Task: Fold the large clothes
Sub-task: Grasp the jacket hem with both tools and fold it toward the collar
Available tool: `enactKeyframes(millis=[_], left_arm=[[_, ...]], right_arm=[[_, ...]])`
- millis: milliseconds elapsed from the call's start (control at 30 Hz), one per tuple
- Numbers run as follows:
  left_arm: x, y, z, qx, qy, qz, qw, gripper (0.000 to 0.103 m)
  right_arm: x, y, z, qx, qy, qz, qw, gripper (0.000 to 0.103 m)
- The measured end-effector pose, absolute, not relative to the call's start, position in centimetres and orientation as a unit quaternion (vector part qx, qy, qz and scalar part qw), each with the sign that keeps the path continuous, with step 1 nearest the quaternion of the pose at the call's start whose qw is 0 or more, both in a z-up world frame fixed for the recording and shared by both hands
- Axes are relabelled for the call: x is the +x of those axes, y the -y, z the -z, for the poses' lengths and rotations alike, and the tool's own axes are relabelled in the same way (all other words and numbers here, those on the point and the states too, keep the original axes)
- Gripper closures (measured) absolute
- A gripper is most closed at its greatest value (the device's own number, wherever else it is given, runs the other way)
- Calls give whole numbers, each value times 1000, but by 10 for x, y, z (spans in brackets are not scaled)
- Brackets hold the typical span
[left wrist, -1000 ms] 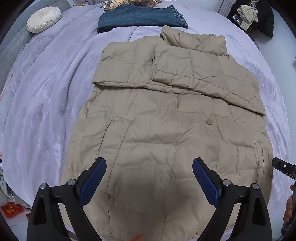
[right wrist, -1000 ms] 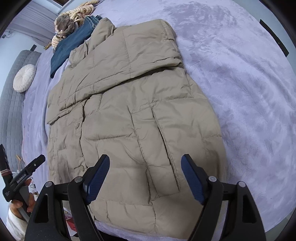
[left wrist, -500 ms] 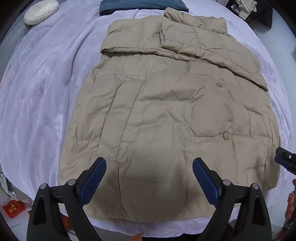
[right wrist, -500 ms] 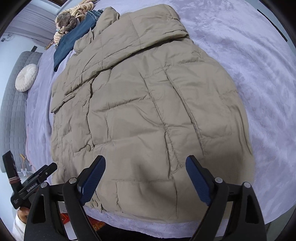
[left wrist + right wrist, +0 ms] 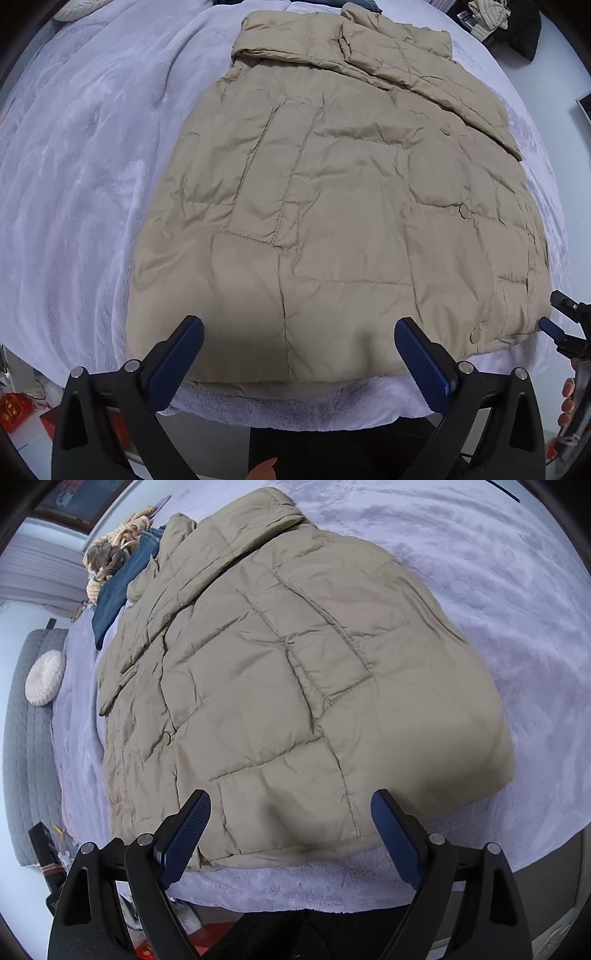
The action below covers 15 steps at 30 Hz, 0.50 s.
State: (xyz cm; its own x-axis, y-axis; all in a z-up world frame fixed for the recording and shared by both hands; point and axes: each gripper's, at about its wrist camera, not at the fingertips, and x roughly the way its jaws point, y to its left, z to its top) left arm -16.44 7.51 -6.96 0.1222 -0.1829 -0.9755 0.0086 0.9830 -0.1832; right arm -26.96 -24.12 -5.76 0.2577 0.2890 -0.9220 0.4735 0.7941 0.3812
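Lavender plush blanket (image 5: 85, 177) covers the bed, and the beige puffer coat (image 5: 343, 206) lies flat on it, front up, both sleeves folded across its chest, hem at the bed's near edge. Left of the coat's hem centre, the left gripper (image 5: 299, 354) hovers just above the fabric, released, blue pads wide apart, holding nothing. Toward the coat's right hem corner, the right gripper (image 5: 291, 823) hangs likewise spread and empty. Beyond the coat's collar lie folded jeans (image 5: 118, 590); a round white cushion (image 5: 46, 677) sits far left of the coat.
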Motion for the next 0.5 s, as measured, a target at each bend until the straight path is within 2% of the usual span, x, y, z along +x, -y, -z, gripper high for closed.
enactKeyframes(millis=[267,500], left_arm=[[-189,-96,69,-81,-659,51,746,0],[-207,-113,86,-142,-676,38,723,0]], right_arm=[[-304,259,61,370,-584,105,715,12],[-317,270,79,401,-588,124,691,12]])
